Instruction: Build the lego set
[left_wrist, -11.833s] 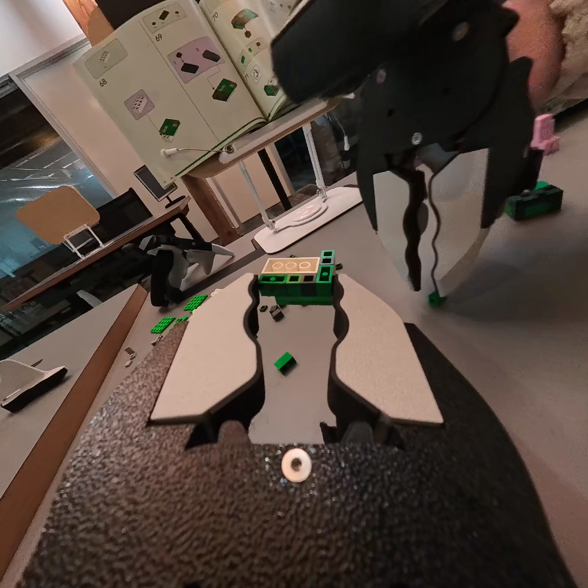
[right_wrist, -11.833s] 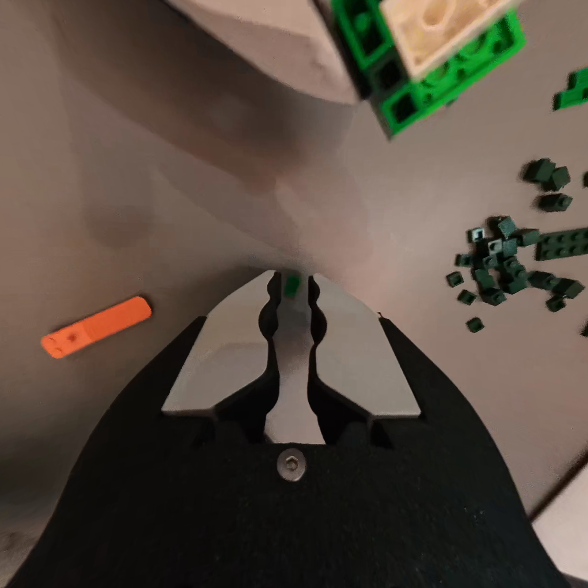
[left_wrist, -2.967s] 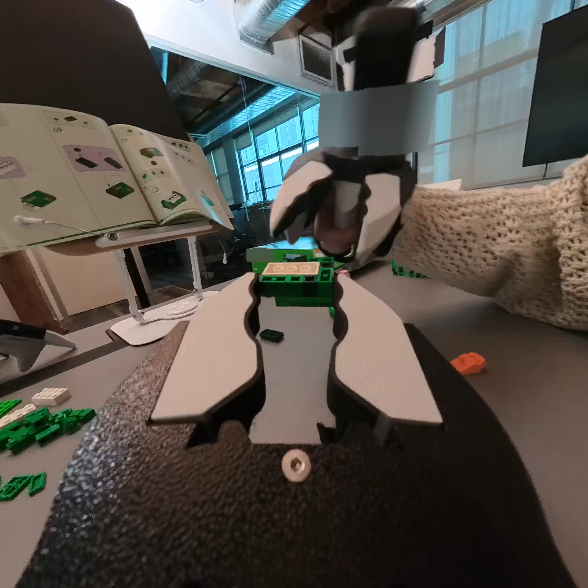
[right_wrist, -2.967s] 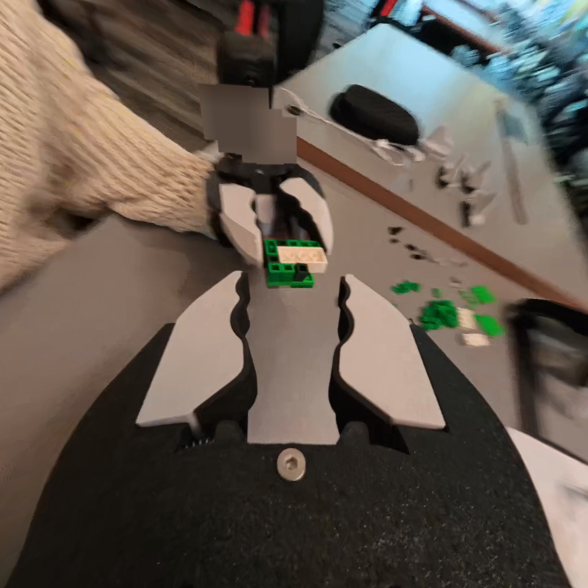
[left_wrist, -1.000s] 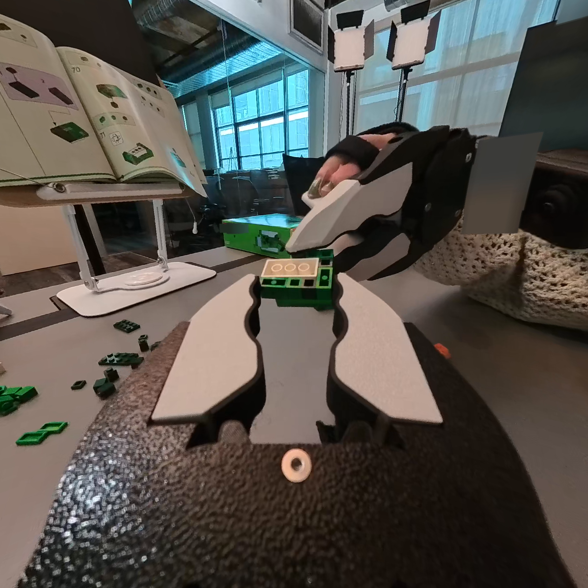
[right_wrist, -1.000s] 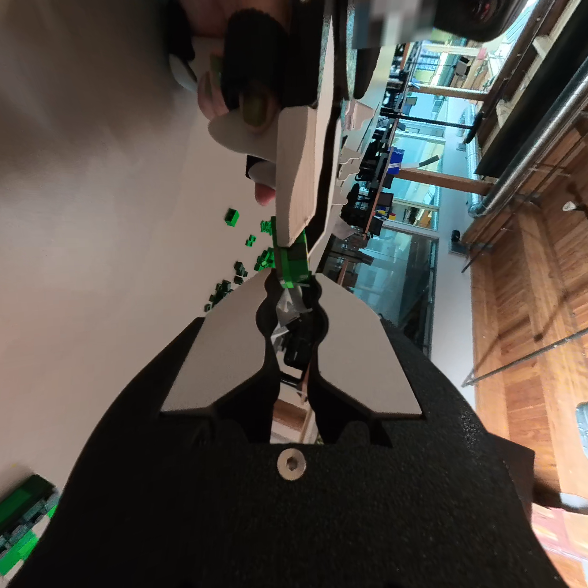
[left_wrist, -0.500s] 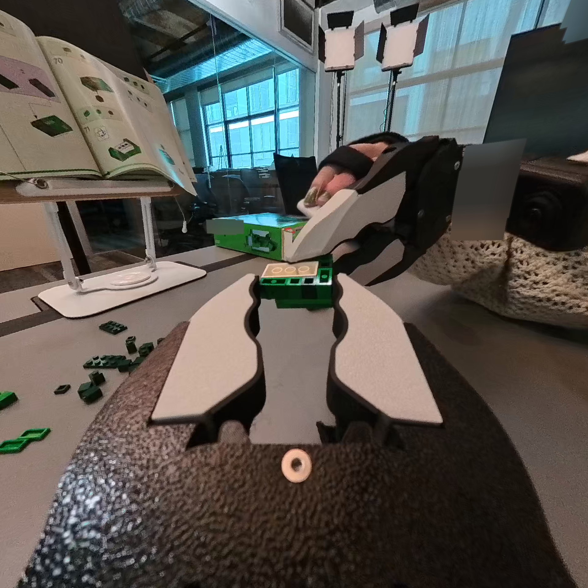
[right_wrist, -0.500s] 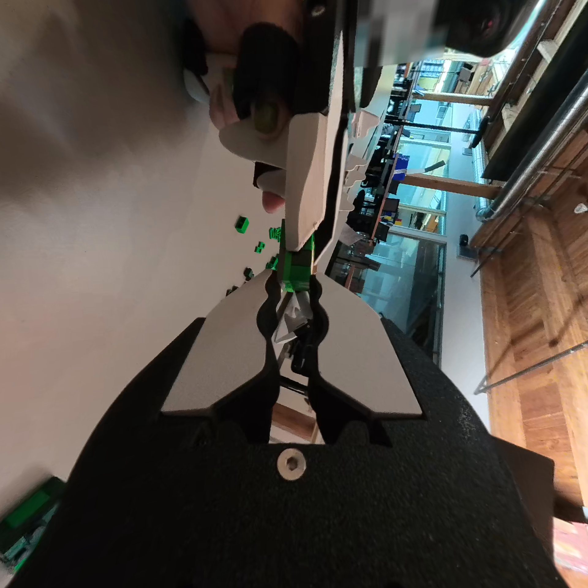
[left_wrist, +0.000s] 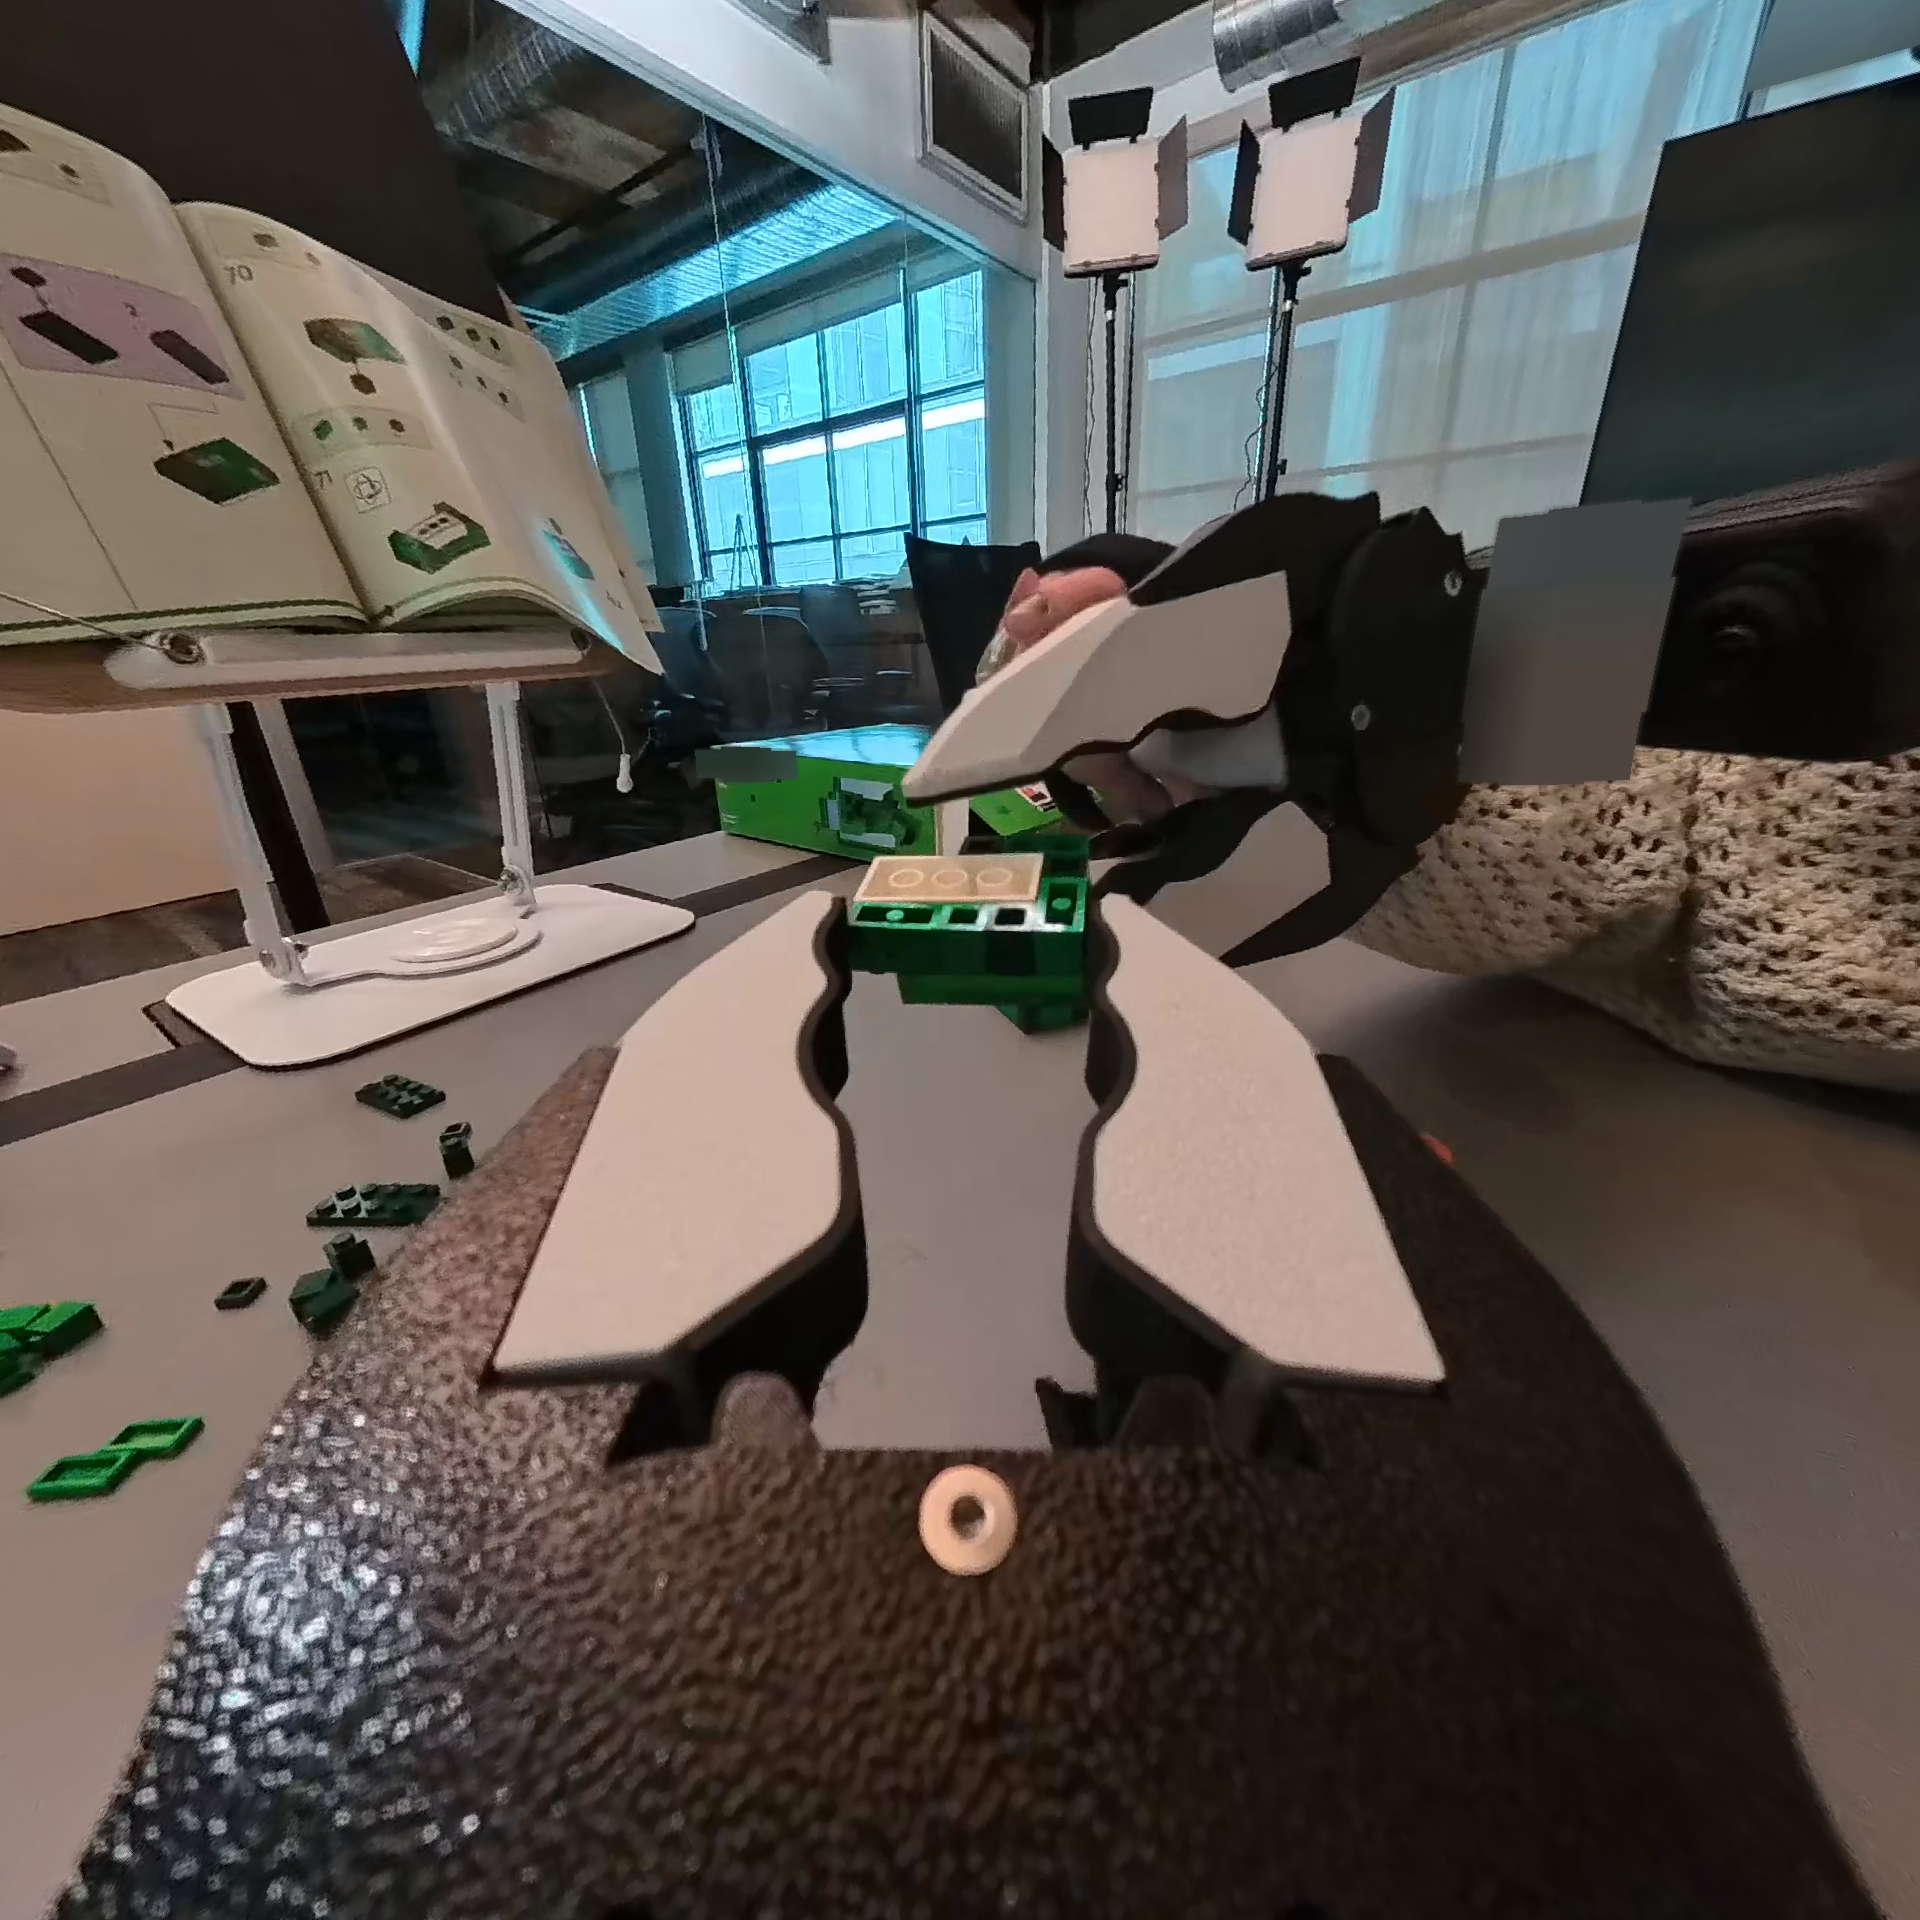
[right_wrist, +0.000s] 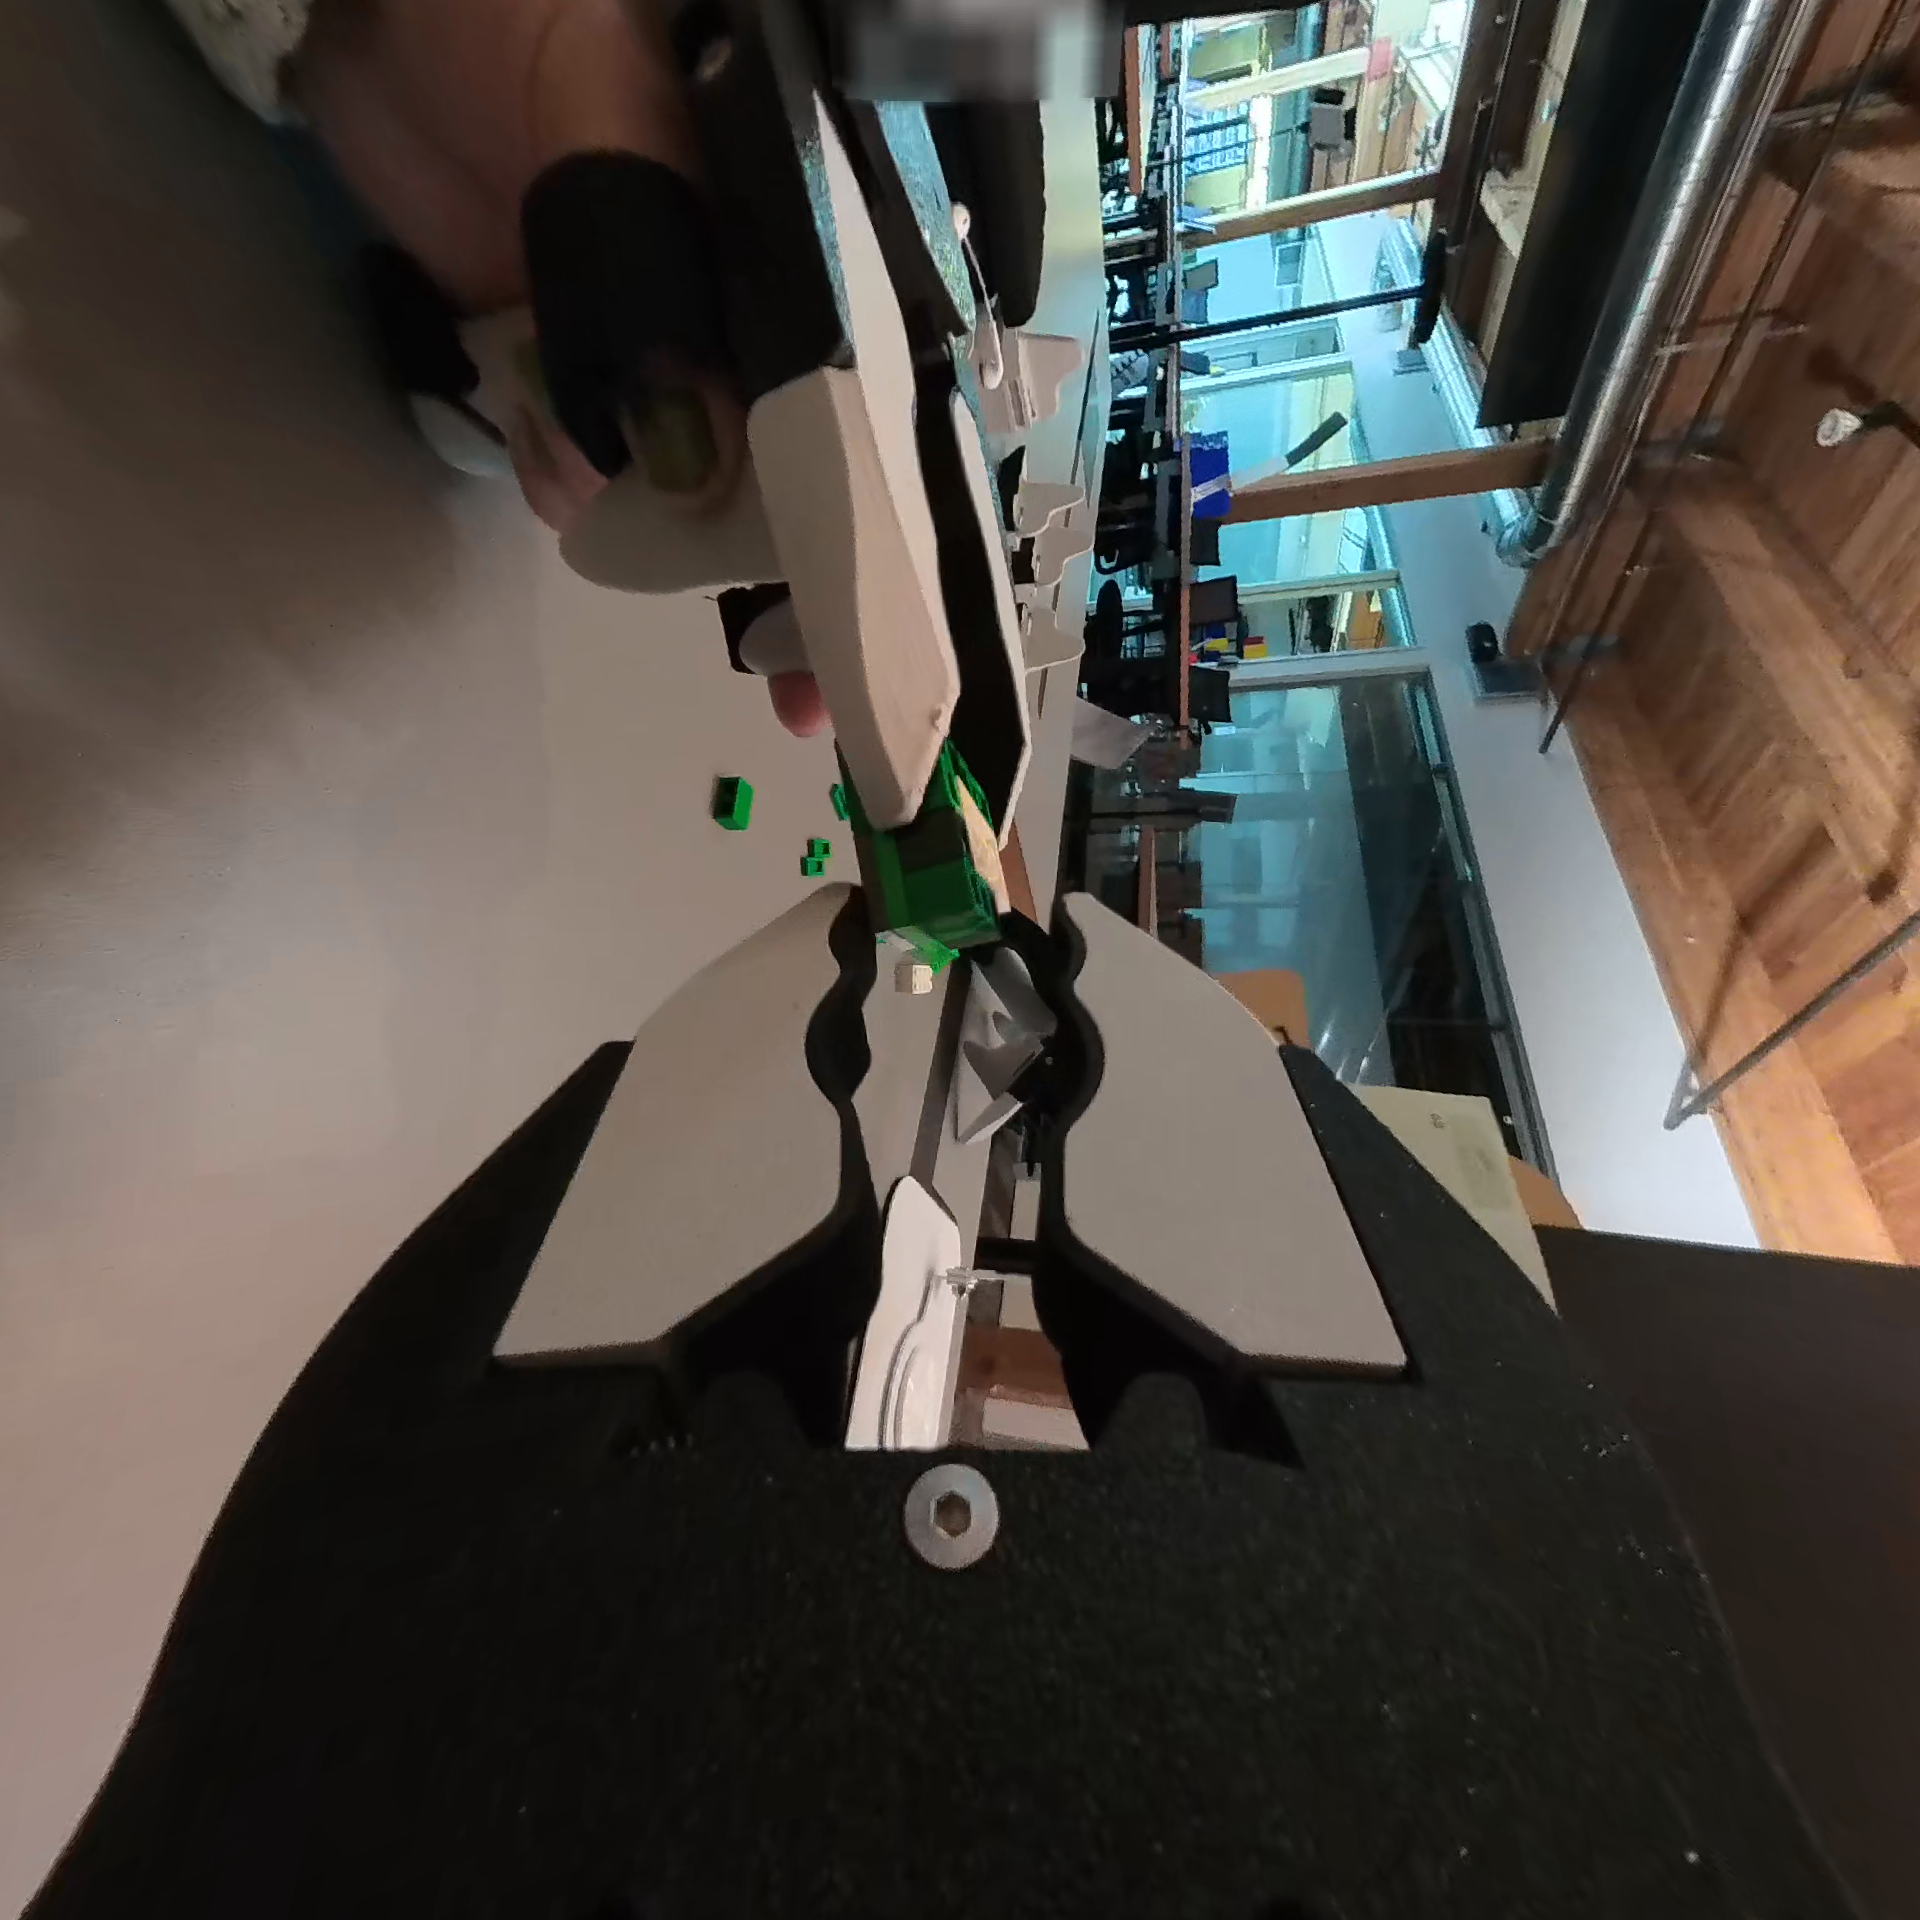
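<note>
Left gripper (left_wrist: 968, 940) around green assembly (left_wrist: 971, 940)

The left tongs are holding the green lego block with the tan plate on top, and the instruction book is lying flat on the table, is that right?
Not quite: the instruction book is propped open on a white stand, as the left wrist view shows. The left tongs do hold the green lego block with the tan plate on top.

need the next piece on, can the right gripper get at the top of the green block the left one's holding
Probably yes: the right gripper is open beside the green block, whose tan top faces up uncovered; the left gripper clamps only its sides.
</note>
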